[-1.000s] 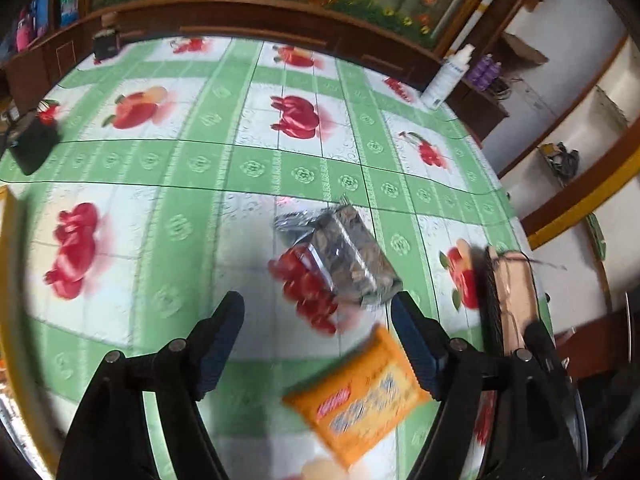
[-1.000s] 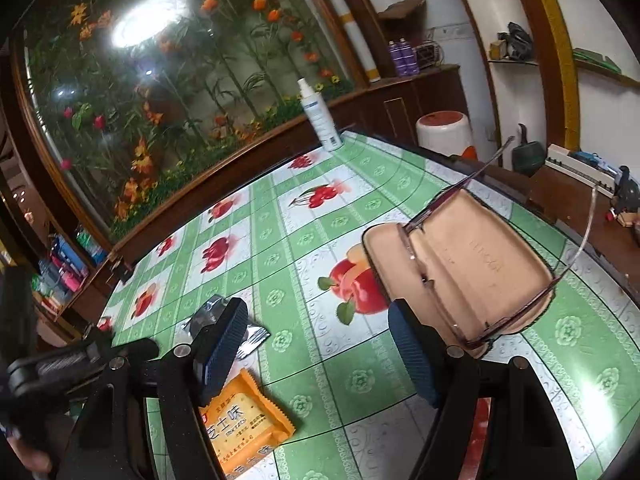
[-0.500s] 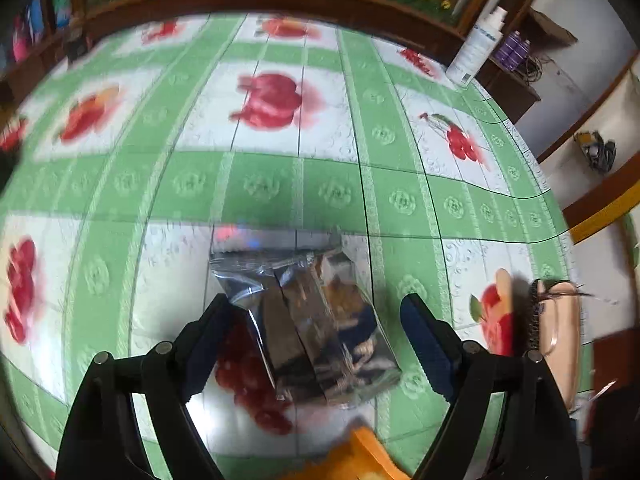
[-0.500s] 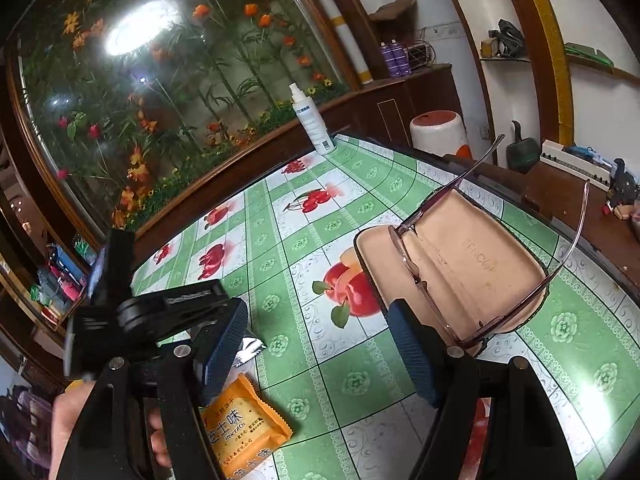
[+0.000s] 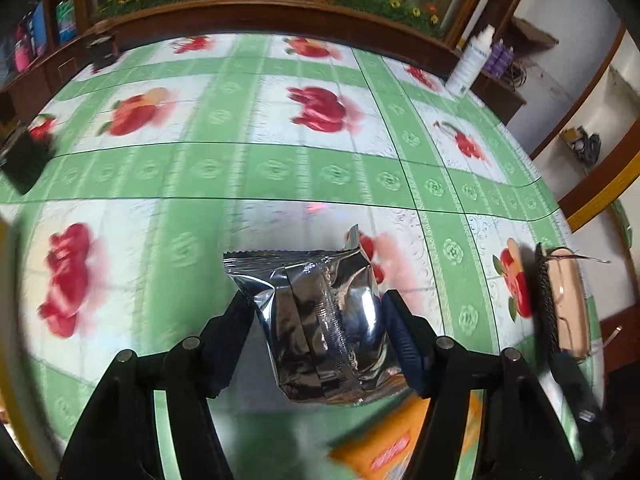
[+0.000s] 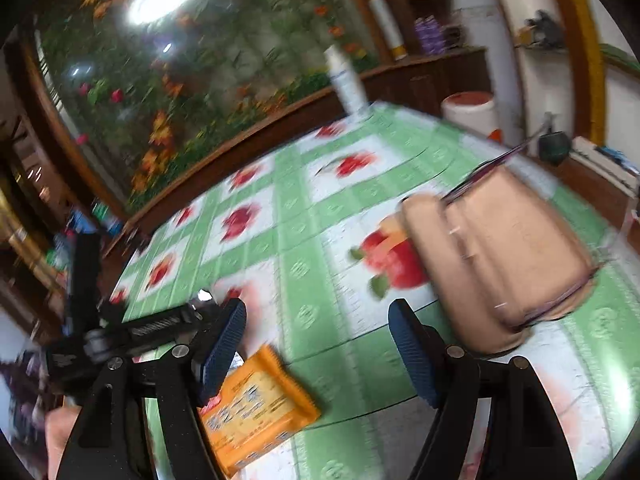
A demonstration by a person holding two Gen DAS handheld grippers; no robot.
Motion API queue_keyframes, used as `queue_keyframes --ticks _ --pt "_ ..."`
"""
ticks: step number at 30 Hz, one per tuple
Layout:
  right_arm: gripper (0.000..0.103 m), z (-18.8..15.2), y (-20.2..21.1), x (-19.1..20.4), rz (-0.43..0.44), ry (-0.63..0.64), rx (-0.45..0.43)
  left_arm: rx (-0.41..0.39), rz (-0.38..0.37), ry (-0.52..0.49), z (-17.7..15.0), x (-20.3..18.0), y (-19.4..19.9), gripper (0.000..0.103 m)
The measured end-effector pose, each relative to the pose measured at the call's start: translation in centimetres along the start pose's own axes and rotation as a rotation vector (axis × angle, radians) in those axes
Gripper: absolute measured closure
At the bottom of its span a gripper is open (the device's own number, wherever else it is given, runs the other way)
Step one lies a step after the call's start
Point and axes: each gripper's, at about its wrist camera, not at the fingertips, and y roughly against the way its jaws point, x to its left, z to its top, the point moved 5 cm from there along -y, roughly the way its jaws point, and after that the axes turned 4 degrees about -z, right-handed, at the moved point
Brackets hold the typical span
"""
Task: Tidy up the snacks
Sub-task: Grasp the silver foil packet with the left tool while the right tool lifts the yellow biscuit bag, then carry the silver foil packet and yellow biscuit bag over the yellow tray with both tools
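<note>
My left gripper is shut on a silver foil snack pack, its two fingers pressing the pack's sides, and holds it above the tablecloth. An orange snack pack lies on the cloth below it, near the front edge. The right wrist view shows the same orange pack flat beside my right gripper's left finger. My right gripper is open and empty above the cloth. The left gripper shows at the left of that view.
A green and white fruit-print tablecloth covers the round table. An open tan glasses case with glasses lies at the right. A white spray bottle stands at the far edge. Dark small objects sit at the left edge.
My left gripper has closed on the silver pack and lifted it off the cloth. My right gripper has shifted, with the view swinging and blurred.
</note>
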Motion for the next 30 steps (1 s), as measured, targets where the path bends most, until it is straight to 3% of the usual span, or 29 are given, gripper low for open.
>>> queue_keyframes --ticks 5,11,17,23,30 --pt "0.023 -1.8 -2.5 1.9 0.068 0.075 0.136 -0.067 -0.027 -0.009 -1.5 1.6 4.9 0.040" --pt "0.013 -3.3 -4.1 3.1 0.081 0.156 0.213 -0.094 -0.060 -0.020 -3.7 2.8 7.9 0.040" --pt "0.010 -5.1 -4.2 5.1 0.116 0.286 0.257 -0.066 -0.044 -0.010 -5.0 4.3 7.4 0.040" --pt "0.010 -7.4 -4.2 7.2 0.045 0.509 0.246 -0.059 -0.009 -0.011 -6.2 5.3 6.5 0.040" --pt "0.009 -7.4 -4.4 7.0 0.041 0.512 0.254 -0.053 0.058 -0.046 -6.9 5.3 4.7 0.040"
